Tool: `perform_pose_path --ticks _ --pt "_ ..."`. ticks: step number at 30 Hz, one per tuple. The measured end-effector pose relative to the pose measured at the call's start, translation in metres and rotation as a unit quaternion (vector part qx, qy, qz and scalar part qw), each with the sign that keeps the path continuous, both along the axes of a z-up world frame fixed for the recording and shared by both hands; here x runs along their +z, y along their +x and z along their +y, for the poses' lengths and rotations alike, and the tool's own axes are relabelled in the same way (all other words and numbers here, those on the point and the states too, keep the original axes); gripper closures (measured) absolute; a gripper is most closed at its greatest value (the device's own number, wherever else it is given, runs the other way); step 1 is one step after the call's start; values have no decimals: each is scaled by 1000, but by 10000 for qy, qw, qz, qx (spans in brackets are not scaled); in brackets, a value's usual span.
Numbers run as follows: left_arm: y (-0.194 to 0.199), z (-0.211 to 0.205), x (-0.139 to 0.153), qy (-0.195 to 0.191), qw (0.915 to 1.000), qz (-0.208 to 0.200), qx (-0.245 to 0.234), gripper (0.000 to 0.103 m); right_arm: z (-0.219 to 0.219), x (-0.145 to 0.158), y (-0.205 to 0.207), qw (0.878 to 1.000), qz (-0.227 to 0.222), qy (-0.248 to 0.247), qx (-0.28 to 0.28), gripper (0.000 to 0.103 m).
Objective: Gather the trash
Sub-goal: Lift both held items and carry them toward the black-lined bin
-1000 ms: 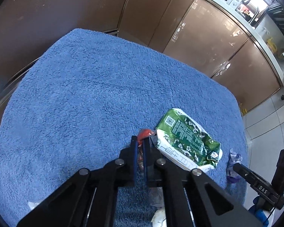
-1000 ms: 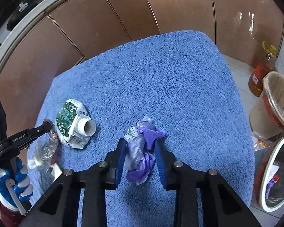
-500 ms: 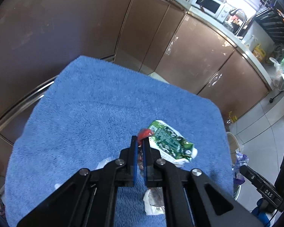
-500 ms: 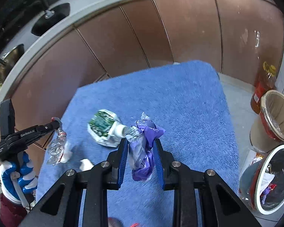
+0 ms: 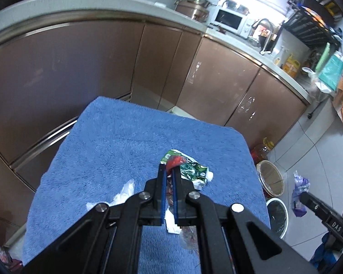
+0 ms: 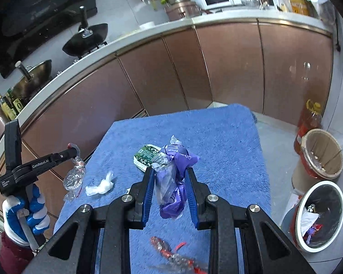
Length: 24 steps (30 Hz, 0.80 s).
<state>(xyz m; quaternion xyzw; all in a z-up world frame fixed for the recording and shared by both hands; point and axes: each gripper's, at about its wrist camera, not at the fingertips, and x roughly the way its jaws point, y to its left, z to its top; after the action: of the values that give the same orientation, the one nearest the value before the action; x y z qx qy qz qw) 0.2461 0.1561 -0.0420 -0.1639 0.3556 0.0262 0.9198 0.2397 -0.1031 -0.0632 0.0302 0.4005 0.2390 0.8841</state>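
A crinkly clear wrapper (image 6: 74, 180) is pinched tight in the left gripper (image 5: 168, 171), and a purple bag (image 6: 173, 180) is clamped in the barely open right gripper (image 6: 169, 182), both held above the blue towel (image 6: 217, 141). A green pouch (image 5: 191, 171) is left lying there.

We see the red-and-clear wrapper (image 6: 171, 254) blurred, partly behind the right gripper (image 6: 169, 179); the green pouch (image 6: 146, 157) half hidden by the purple wrapper (image 6: 173, 182). In the left wrist view the left gripper (image 5: 168, 178) covers most of its clear wrapper (image 5: 175, 161); the bin (image 6: 320, 214) contents are too small to tell
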Motion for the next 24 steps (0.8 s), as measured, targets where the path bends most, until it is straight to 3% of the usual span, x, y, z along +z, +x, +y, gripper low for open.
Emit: perform_pose_path --ticks 13,24 --pt "-73 -46 47 746 9936 -844 -101 99 -12 45 -55 9979 -646 34 -56 78" --pt "-98 -72 69 1350 9819 -1328 -2 99 -25 53 -77 9960 -884 73 -71 78"
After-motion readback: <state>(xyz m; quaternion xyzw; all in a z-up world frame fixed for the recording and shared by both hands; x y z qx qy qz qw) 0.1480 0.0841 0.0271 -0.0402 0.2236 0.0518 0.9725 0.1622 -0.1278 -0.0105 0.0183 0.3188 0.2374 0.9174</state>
